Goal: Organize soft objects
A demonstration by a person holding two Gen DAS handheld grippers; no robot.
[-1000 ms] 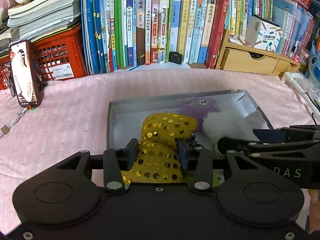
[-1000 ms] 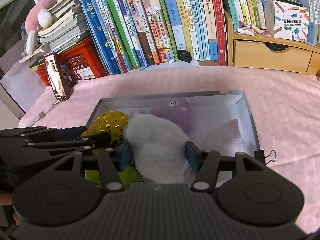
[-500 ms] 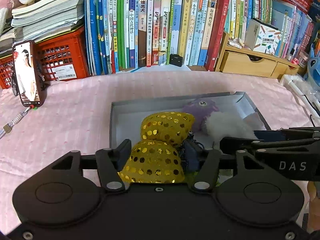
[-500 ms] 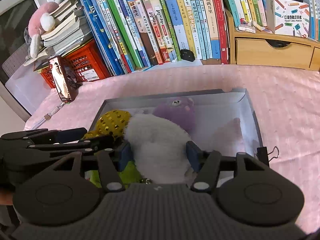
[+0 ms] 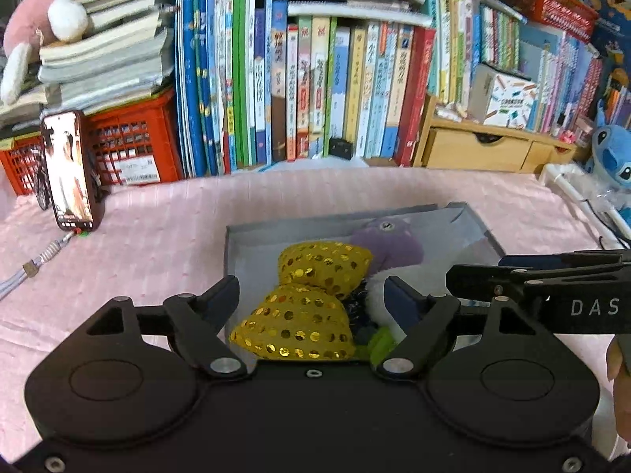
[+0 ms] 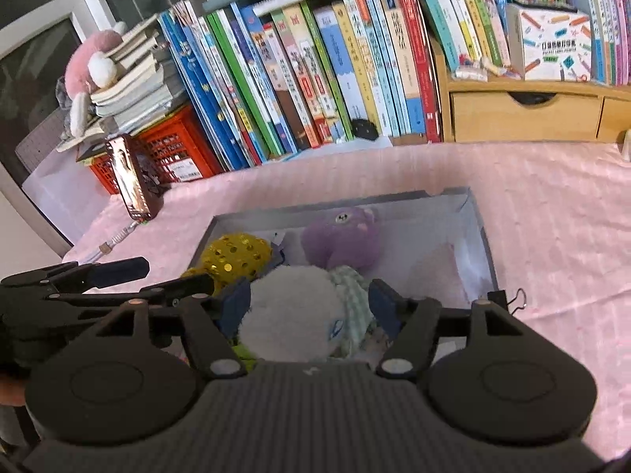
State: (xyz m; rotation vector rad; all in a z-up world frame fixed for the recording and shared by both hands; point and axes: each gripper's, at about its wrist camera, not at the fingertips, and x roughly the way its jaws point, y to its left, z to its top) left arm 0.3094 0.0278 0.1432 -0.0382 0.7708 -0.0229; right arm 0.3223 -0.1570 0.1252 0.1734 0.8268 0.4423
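Left tool (image 5: 311, 295) spread wide around the yellow sequin bow (image 5: 303, 307) (untouched) — right tool (image 6: 309, 303) likewise, around the white plush (image 6: 292, 311).

Even, bright indoor light, soft shadows, strong fisheye bending at the edges, slight motion blur.

a yellow bow (image 5: 305, 299) is spangled with gold sequins; a purple plush (image 6: 342, 238), a white plush (image 6: 294, 311), a grey box (image 6: 479, 232) and pink bedding (image 5: 157, 244) are seen.
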